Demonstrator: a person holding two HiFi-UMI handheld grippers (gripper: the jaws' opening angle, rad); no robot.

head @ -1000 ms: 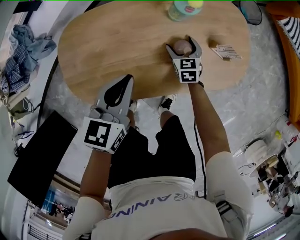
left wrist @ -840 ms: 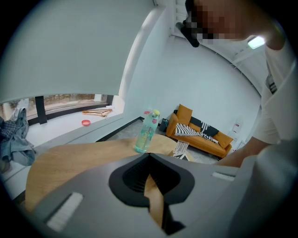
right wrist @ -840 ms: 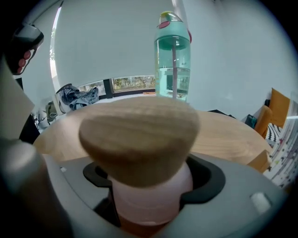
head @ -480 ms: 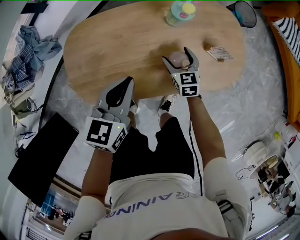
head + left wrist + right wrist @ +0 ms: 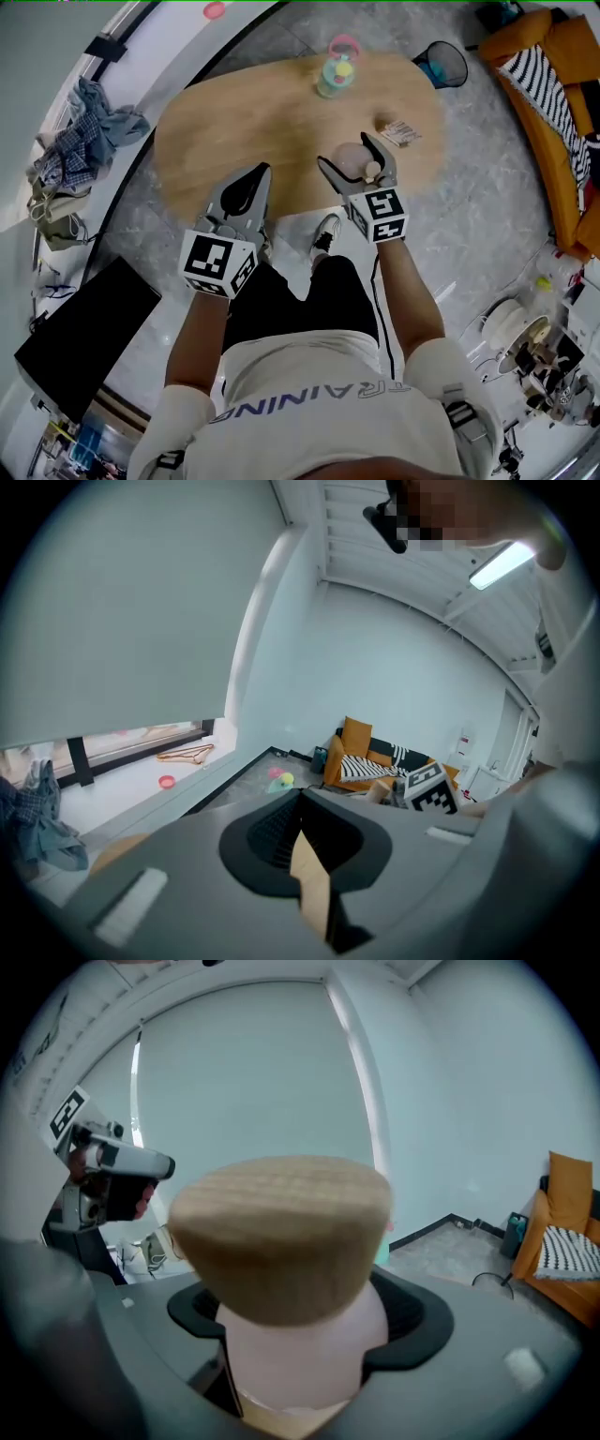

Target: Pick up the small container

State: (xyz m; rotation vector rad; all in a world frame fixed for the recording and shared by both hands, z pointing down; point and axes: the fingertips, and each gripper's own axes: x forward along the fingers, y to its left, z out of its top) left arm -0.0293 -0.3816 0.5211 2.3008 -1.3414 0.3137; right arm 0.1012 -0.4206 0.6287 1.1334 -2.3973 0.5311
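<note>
Right gripper [image 5: 345,152] clamps the container [image 5: 281,1241] above the tabletop's [image 5: 253,112] near edge. Left gripper [image 5: 260,172] is closed and empty, over the same edge.

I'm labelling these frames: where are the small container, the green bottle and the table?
small container [image 5: 281,1222]: right gripper view, on its wooden lid.
green bottle [image 5: 330,82]: head view, on its body.
table [image 5: 244,122]: head view, on bare wood.

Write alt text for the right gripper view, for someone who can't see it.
A small pink container with a wooden lid is clamped in the grey jaws of the right gripper. Behind it are a pale wall and an orange sofa at right.
</note>
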